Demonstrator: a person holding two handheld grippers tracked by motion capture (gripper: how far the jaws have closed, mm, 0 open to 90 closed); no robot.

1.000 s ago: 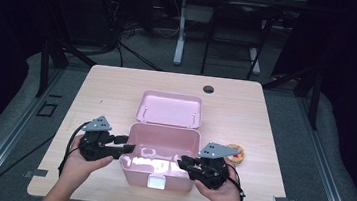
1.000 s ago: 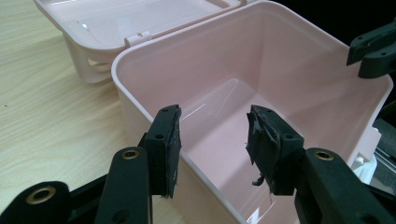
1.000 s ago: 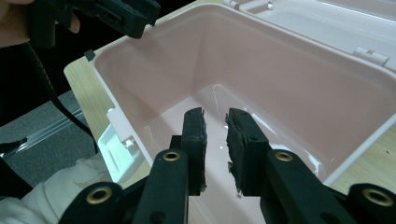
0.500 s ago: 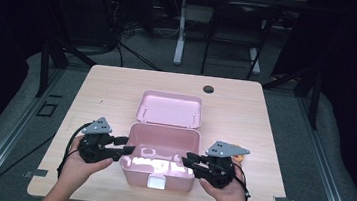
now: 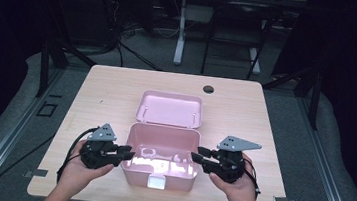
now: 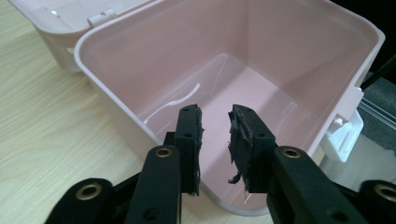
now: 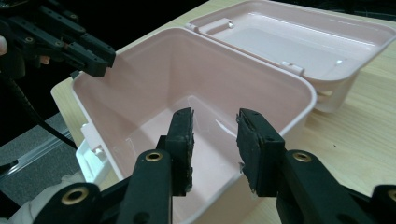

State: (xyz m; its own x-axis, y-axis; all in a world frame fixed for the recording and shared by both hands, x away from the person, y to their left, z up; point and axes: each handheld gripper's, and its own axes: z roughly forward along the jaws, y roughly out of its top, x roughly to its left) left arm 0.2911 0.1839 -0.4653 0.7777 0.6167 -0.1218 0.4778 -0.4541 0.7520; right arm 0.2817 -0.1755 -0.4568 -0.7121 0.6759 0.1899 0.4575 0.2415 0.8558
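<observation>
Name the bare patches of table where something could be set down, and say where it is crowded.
Free: the table left of the lid, and right of it below the hole. Crowded: the near edge, where the left gripper and right gripper flank the pink box.

A pale wooden table [image 5: 116, 99] with rounded corners fills the middle of the high view, carrying a pink box [image 5: 158, 176] at lower centre (its lid [image 5: 170, 108] thrown back flat on the wood behind it), with a small dark round hole [image 5: 209, 89] near the upper edge.
</observation>
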